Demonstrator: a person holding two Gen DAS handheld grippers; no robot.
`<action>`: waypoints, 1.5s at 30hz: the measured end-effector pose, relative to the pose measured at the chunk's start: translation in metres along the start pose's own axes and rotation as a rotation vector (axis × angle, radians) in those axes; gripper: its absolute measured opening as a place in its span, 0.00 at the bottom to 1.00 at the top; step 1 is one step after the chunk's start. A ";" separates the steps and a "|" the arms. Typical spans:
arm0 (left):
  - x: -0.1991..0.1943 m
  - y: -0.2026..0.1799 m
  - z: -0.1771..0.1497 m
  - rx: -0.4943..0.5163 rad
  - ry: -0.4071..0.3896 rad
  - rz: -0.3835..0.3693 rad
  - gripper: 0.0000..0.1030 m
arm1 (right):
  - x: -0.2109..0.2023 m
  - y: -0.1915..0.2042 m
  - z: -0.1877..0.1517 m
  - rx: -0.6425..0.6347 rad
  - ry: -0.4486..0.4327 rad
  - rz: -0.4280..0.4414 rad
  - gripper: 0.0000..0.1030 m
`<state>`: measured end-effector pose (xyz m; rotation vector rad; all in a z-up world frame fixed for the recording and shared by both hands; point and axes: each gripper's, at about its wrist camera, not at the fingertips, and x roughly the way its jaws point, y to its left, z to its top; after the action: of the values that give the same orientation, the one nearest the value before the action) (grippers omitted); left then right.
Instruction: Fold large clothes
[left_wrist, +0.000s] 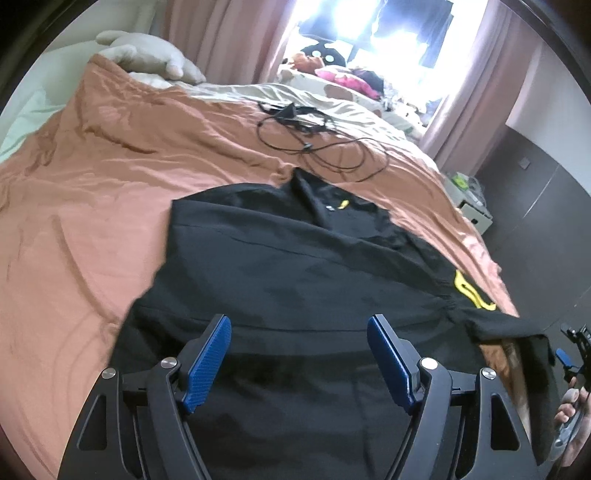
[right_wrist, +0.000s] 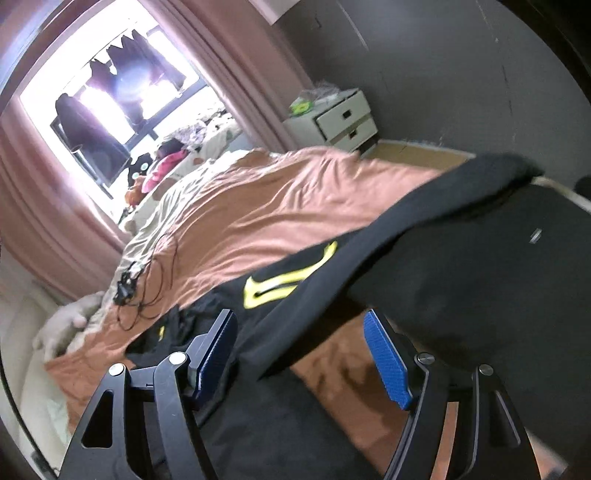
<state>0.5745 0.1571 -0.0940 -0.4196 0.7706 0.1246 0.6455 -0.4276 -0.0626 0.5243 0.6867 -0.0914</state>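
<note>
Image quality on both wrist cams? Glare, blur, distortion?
Left wrist: window blown out, black shirt dark with little detail, fisheye bends the bed, left edge slightly smeared. Right wrist: window flares purple, shirt sleeve motion-blurred, strong barrel distortion.

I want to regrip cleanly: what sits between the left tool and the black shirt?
Nothing visible: the left tool hangs open just above the black shirt. The tangled black cable lies farther up the orange bedspread, beyond the collar.
</note>
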 end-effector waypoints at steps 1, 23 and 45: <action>-0.001 -0.006 -0.001 -0.006 -0.007 0.001 0.75 | -0.004 -0.005 0.005 0.004 -0.004 -0.008 0.70; 0.032 -0.021 -0.044 -0.015 0.019 -0.004 0.82 | 0.040 -0.111 0.056 0.239 0.039 -0.047 0.64; 0.041 0.015 -0.042 -0.141 0.044 0.001 0.82 | 0.019 -0.073 0.113 0.100 -0.072 -0.020 0.03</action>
<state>0.5721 0.1514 -0.1543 -0.5571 0.8084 0.1712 0.7075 -0.5442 -0.0321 0.6069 0.6188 -0.1629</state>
